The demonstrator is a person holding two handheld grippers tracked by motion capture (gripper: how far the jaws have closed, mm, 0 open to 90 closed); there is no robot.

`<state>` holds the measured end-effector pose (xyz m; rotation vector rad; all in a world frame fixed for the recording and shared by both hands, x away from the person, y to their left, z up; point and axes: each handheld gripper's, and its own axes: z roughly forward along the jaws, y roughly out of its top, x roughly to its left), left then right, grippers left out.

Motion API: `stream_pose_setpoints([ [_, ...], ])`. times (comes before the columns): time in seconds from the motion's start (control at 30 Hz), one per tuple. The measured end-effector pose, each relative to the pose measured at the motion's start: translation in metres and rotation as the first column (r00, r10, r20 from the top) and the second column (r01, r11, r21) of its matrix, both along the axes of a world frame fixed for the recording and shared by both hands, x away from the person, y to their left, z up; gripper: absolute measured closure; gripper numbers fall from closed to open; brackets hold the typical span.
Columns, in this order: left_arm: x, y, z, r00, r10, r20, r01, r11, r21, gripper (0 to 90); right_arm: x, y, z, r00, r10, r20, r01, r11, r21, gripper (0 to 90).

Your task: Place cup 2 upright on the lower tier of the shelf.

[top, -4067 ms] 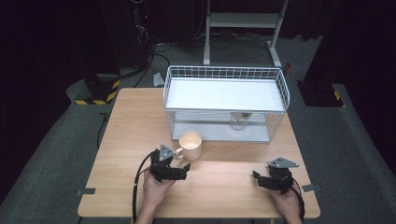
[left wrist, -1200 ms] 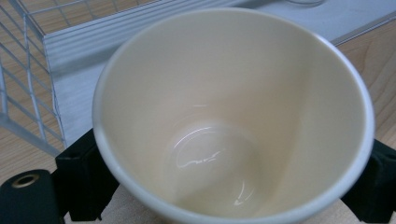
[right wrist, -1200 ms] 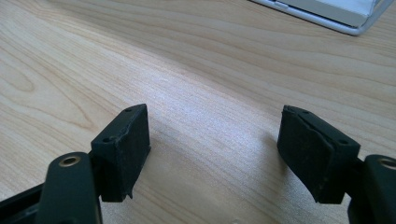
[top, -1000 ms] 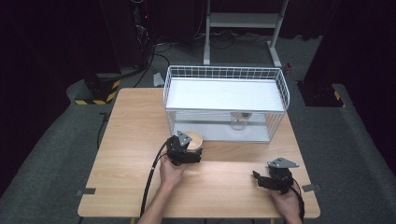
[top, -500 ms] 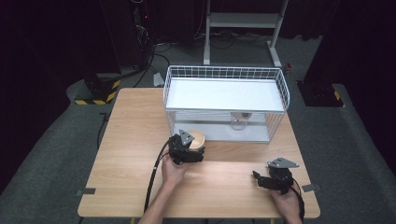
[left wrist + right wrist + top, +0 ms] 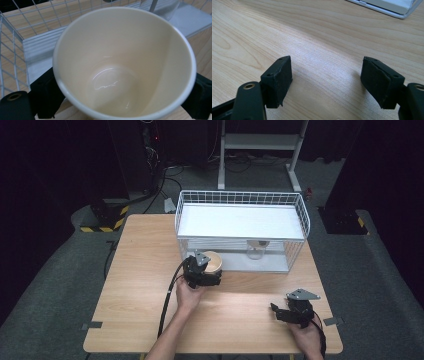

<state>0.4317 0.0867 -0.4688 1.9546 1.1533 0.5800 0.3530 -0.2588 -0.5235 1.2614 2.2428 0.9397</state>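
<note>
Left gripper [image 6: 206,274] spread wide around a cream mug [image 6: 125,65], 1 black pad [image 6: 43,96] at each side of its wall, contact unclear, mug just before the white wire rack [image 6: 240,200], right gripper [image 6: 327,82] gaping empty over the wooden table [image 6: 145,250]

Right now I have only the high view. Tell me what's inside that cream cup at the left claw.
Observer: The cream round ceramic cup is empty. The left gripper view looks straight down onto its bare, glossy bottom.
Operator: Report how the left claw sits on it.
Observer: The left claw has its black pads against the cup's outer wall, one on each side.
Operator: Now check the right claw.
Observer: The right claw is wide open with nothing between its jaws. Only the light wooden table lies beneath it.
</note>
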Motion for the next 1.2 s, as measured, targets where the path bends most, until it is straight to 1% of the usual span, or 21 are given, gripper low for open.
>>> stream_pose_setpoints([
  [0.03,0.003,-0.001,0.001,1.0000,0.002,0.000,-0.002,0.9999,0.017,9.3,0.000,0.000,0.000,1.0000,0.000,0.000,0.000,1.000,0.000,25.4],
  [0.1,0.006,-0.004,0.002,1.0000,0.003,0.002,-0.003,0.9996,0.029,9.4,0.000,0.000,0.000,1.0000,0.001,0.000,-0.001,1.000,0.000,25.2],
  [0.2,0.010,-0.006,0.003,1.0000,0.006,0.002,-0.006,1.0000,0.004,9.4,0.000,0.000,0.000,1.0000,0.000,0.000,0.000,1.000,0.000,25.2],
  [0.3,0.014,-0.008,0.003,0.9999,0.015,0.004,-0.015,0.9997,0.017,9.4,0.000,0.000,0.000,1.0000,0.001,0.000,-0.001,1.000,0.000,25.1],
  [0.4,0.017,-0.009,0.003,0.9999,0.015,-0.001,-0.015,0.9998,0.011,9.4,0.000,0.000,0.000,1.0000,0.001,0.000,-0.001,1.000,0.000,25.1],
  [0.57,0.022,-0.014,0.002,0.9994,0.029,0.017,-0.029,0.9991,0.031,9.4,0.000,0.000,0.000,1.0000,0.001,0.000,-0.001,1.000,-0.001,25.1],
  [0.6,0.023,-0.014,0.002,0.9993,0.031,0.022,-0.032,0.9991,0.030,9.5,0.000,0.000,0.000,1.0000,0.001,0.000,-0.001,1.000,0.000,25.0],
  [0.63,0.024,-0.014,0.001,0.9990,0.037,0.026,-0.037,0.9991,0.019,9.4,0.000,0.000,0.000,1.0000,0.001,0.000,-0.001,1.000,-0.001,25.0],
  [0.67,0.025,-0.014,0.001,0.9990,0.037,0.027,-0.037,0.9991,0.022,9.4,0.000,0.000,0.000,1.0000,0.001,-0.001,-0.001,1.000,0.000,25.0],
  [0.73,0.026,-0.014,0.000,0.9987,0.045,0.023,-0.045,0.9989,0.010,9.5,0.000,0.000,0.000,1.0000,0.001,0.000,-0.001,1.000,-0.001,25.0],
  [0.77,0.027,-0.014,-0.001,0.9990,0.044,0.012,-0.044,0.9989,0.014,9.4,0.000,0.000,0.000,1.0000,0.001,0.000,-0.001,1.000,0.000,25.0],
  [0.8,0.028,-0.014,-0.002,0.9990,0.043,0.013,-0.044,0.9989,0.017,9.4,0.000,0.000,0.000,1.0000,0.001,0.000,-0.001,1.000,-0.001,25.0],
  [0.83,0.029,-0.014,-0.004,0.9993,0.038,0.008,-0.038,0.9988,0.031,9.5,0.000,0.000,0.000,1.0000,0.001,0.000,-0.001,1.000,0.000,25.0],
  [0.87,0.029,-0.015,-0.005,0.9993,0.037,0.006,-0.037,0.9988,0.033,9.4,0.000,0.000,0.000,1.0000,0.001,0.000,-0.001,1.000,0.000,25.0],
  [0.97,0.030,-0.015,-0.005,0.9994,0.033,0.014,-0.033,0.9989,0.033,9.4,0.000,0.000,0.000,1.0000,0.000,-0.001,0.000,1.000,-0.001,24.9],
  [1.1,0.032,-0.012,-0.007,0.9993,0.036,0.013,-0.036,0.9993,0.013,9.4,0.000,0.000,0.000,1.0000,0.001,-0.001,-0.001,1.000,-0.001,24.8],
  [1.13,0.033,-0.013,-0.007,0.9990,0.042,0.016,-0.042,0.9991,0.005,9.4,0.000,0.000,0.000,1.0000,0.001,-0.001,-0.001,1.000,-0.001,24.8],
  [1.2,0.035,-0.015,-0.009,0.9981,0.055,0.027,-0.055,0.9985,0.003,9.4,0.000,0.000,0.000,1.0000,0.001,-0.001,-0.001,1.000,-0.001,24.8],
])
